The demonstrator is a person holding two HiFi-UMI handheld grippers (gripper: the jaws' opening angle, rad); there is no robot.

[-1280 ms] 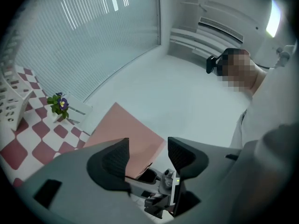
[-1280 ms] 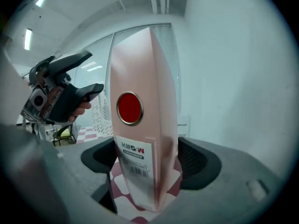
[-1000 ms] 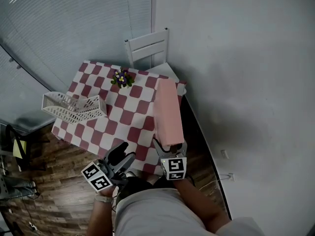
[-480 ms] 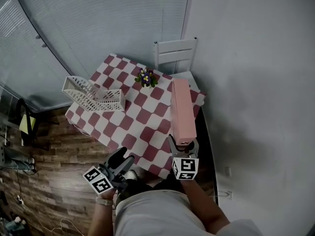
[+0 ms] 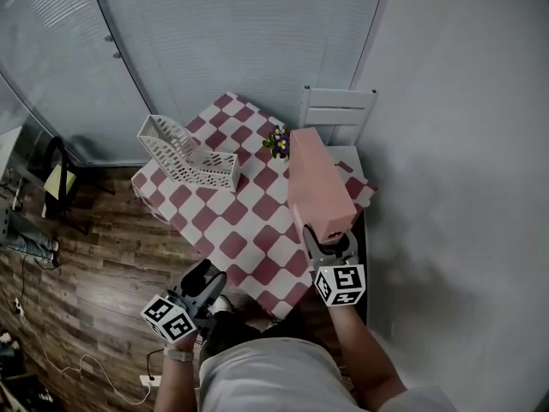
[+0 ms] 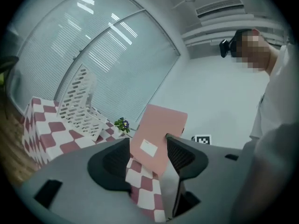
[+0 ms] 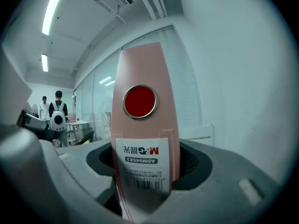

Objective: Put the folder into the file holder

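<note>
Right gripper (image 5: pixel 329 239): its jaws have just been closing, and the pads now press on both faces of the pink folder (image 5: pixel 319 187) at its near end. The right gripper view looks along the spine (image 7: pixel 142 125): a red disc (image 7: pixel 139 101) sits above a printed barcode label (image 7: pixel 140 164), with a dark pad to each side.

The folder juts forward and up from this gripper. It is tilted, and its far end is over the back of the checkered table (image 5: pixel 244 230).

Left gripper (image 5: pixel 204 277): the jaws are drawn nearly together with only a slim gap, and they grip nothing. Tablecloth and the distant folder show through the gap. The gripper hangs off the table's near edge, over the wood floor.

File holder (image 5: pixel 183 150): white lattice, standing on the table's far-left corner, ahead and left of the left gripper. It is well apart from the right gripper, on that gripper's left. Only its own lattice walls show. The folder is not yet in it.

A small potted plant (image 5: pixel 276 141) with purple and yellow blooms is ahead of the right gripper, just left of the folder's far end.

A white chair (image 5: pixel 339 110) stands beyond the table.
</note>
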